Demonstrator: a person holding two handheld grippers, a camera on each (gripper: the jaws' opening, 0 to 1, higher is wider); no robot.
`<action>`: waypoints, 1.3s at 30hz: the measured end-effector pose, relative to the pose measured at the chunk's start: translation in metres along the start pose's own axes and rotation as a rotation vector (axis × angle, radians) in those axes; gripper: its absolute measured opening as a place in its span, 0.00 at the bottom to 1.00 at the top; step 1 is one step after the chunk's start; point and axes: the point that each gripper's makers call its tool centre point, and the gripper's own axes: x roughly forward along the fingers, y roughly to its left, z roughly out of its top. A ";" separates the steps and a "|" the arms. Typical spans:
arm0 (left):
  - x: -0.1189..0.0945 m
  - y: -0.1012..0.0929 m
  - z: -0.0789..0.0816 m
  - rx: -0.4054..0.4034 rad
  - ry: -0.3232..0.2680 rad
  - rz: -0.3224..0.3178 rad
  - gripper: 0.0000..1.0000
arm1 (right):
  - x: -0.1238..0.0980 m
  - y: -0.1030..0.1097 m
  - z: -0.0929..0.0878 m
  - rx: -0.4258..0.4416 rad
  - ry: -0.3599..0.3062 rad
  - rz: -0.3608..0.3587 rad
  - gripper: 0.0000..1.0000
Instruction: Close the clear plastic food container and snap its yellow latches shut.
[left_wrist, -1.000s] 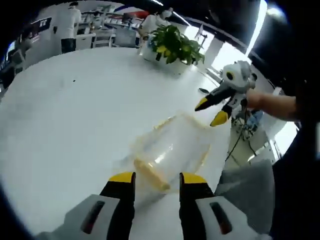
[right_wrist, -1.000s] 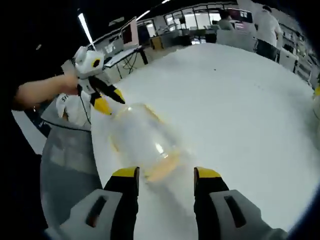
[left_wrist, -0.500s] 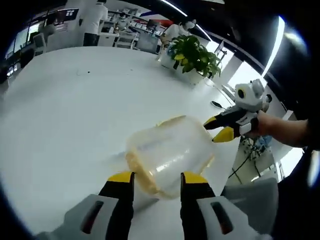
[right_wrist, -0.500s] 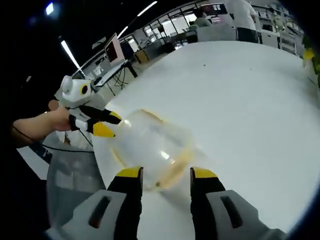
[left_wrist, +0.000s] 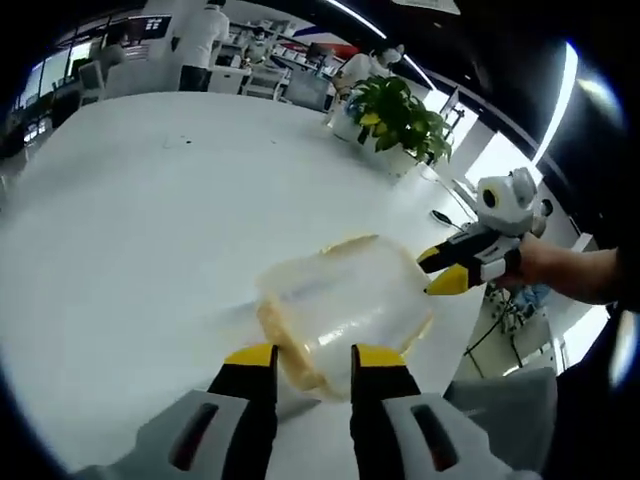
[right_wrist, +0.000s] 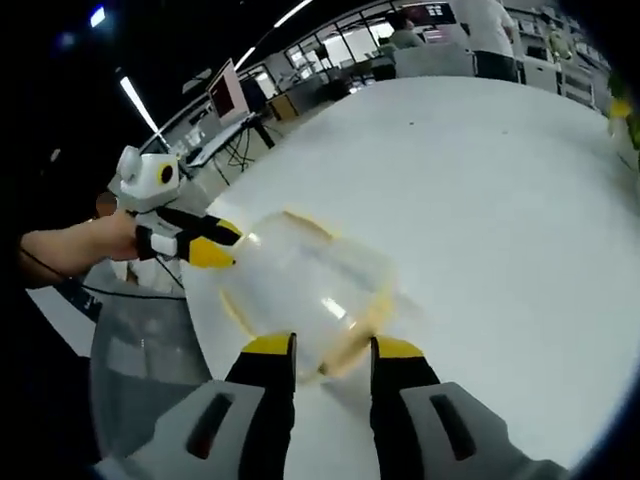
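While the clear plastic food container (left_wrist: 345, 305) rests on the white table (left_wrist: 130, 220) near its edge, the left gripper (left_wrist: 312, 358) is positioned at one end of it, jaws set slightly apart with the container's yellow-trimmed rim between the tips; whether the jaws press on it cannot be told. In the right gripper view, the right gripper (right_wrist: 332, 350) stands at the opposite end of the container (right_wrist: 305, 290), jaws likewise narrowly parted around a yellow latch (right_wrist: 345, 355), contact unclear. Each gripper appears in the other's view, held by a hand (left_wrist: 545, 270). A potted plant (left_wrist: 395, 115) stands at the table's far side.
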 end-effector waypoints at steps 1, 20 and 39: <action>0.000 0.000 0.000 -0.010 -0.001 0.002 0.20 | 0.000 0.000 0.000 0.002 0.000 0.001 0.25; 0.007 0.000 -0.002 -0.017 0.042 0.029 0.19 | 0.002 0.000 0.001 0.005 0.015 0.008 0.23; -0.003 -0.019 0.024 0.533 0.052 0.062 0.30 | -0.008 -0.004 0.018 -0.315 0.070 -0.054 0.30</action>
